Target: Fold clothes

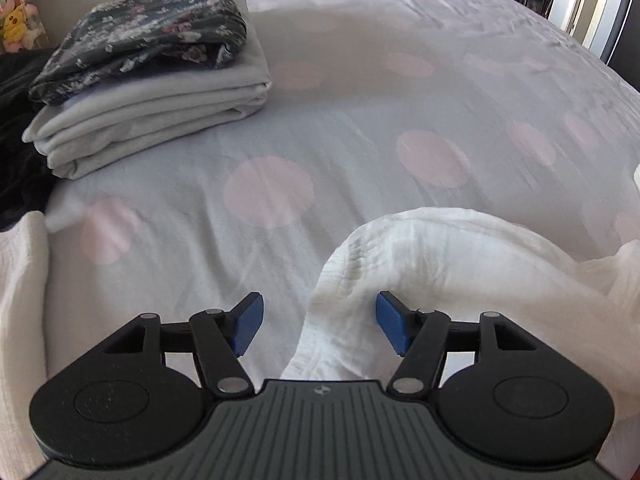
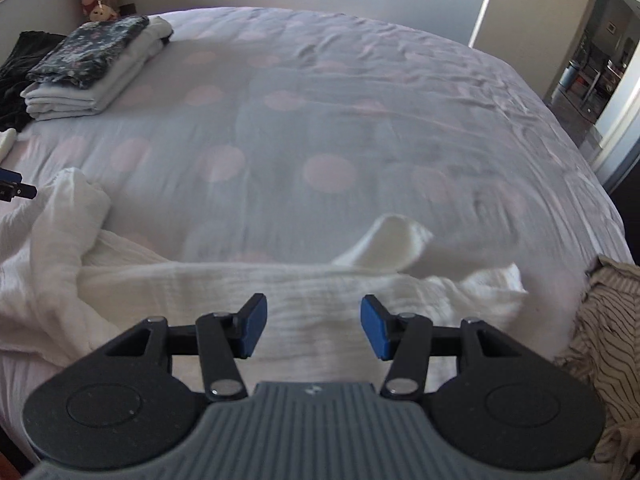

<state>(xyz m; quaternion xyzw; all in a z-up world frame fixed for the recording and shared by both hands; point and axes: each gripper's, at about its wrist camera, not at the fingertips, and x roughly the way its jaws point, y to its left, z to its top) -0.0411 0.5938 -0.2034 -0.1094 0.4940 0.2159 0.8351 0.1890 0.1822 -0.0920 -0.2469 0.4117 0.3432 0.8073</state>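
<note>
Hovering over the white garment [image 2: 304,304] on the bed [image 2: 320,120], your left gripper [image 1: 319,326] and right gripper [image 2: 313,326] are both spread, pinching nothing

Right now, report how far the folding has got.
Done: a folded stack sits at the far left of the bed, a dark floral piece on top of pale grey ones. In hand: nothing; the left gripper and right gripper are both open over the rumpled white garment. Left: that garment, plus a striped piece at the right edge.
</note>
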